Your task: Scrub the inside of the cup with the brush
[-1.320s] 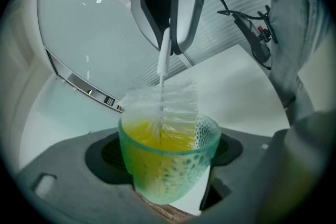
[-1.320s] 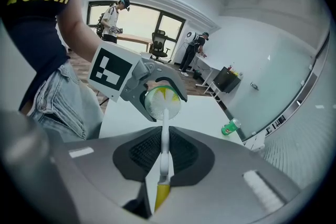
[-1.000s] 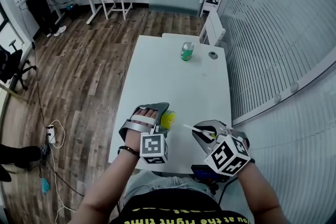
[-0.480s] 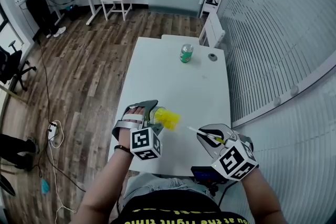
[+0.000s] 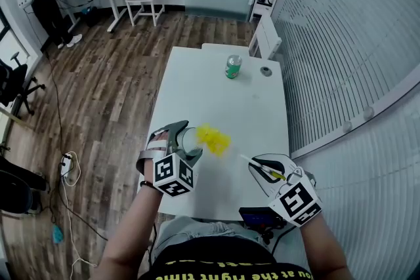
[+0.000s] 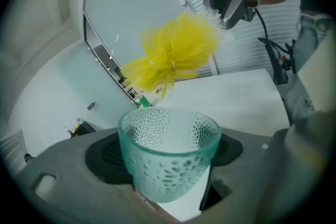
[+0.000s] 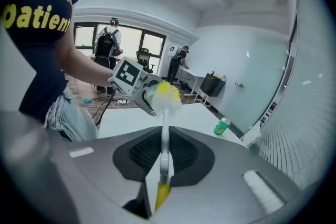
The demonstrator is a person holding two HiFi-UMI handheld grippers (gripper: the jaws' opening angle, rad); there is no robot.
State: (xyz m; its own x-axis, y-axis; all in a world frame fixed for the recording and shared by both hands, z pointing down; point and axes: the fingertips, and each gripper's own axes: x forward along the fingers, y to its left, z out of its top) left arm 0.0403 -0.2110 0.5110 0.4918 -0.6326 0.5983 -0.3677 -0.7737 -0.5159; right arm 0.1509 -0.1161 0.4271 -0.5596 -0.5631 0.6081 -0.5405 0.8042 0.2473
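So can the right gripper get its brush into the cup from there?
Probably yes. The right gripper is clamped on the brush, whose yellow head hangs just outside the open mouth of the cup. The left gripper holds the cup tipped toward it, with nothing between.

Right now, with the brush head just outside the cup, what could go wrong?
The right gripper pinches the brush by its thin handle's end, so scrubbing pressure could twist it in the jaws. The left gripper holds the cup in the air near the edge of the table; a hard push might knock it loose.
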